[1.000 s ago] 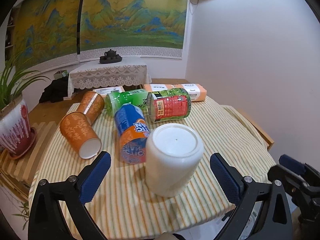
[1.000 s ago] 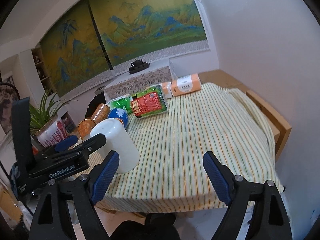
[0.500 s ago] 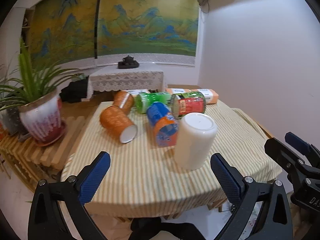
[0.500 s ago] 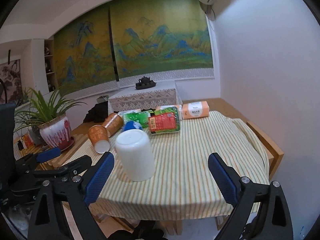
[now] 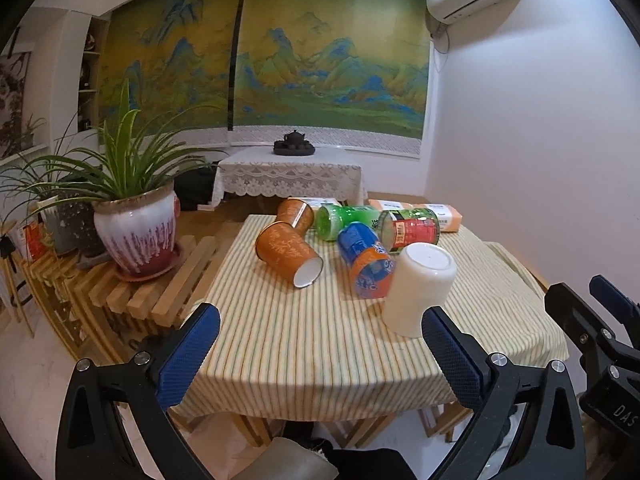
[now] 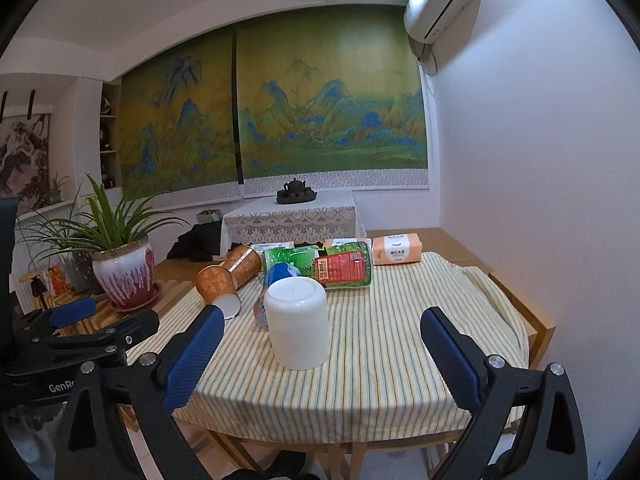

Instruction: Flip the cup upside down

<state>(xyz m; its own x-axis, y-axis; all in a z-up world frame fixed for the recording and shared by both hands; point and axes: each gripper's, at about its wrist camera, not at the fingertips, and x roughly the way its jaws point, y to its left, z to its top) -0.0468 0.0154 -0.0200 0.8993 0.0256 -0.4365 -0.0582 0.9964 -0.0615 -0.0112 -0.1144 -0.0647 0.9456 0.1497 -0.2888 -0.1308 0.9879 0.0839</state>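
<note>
The left tongs (image 5: 320, 350) were spread wide with nothing between their blue pads, hanging off the near edge of the desk (image 5: 304, 344). The right tongs (image 6: 318, 354) were likewise released and empty, held back from the same edge. The white cup (image 6: 298, 322) stood upside down on the striped cloth, mouth down and flat base up, near the front of the desk and apart from both tongs. Just behind it lay a blue and orange can (image 5: 366, 260) on its side. Farther back were two orange cups (image 5: 289, 250) lying down, a green bottle (image 5: 346, 220) and a red-labelled bottle (image 6: 344, 268). To the left, off the desk, a potted plant (image 5: 136, 236) sat on a slatted wooden stand.
</note>
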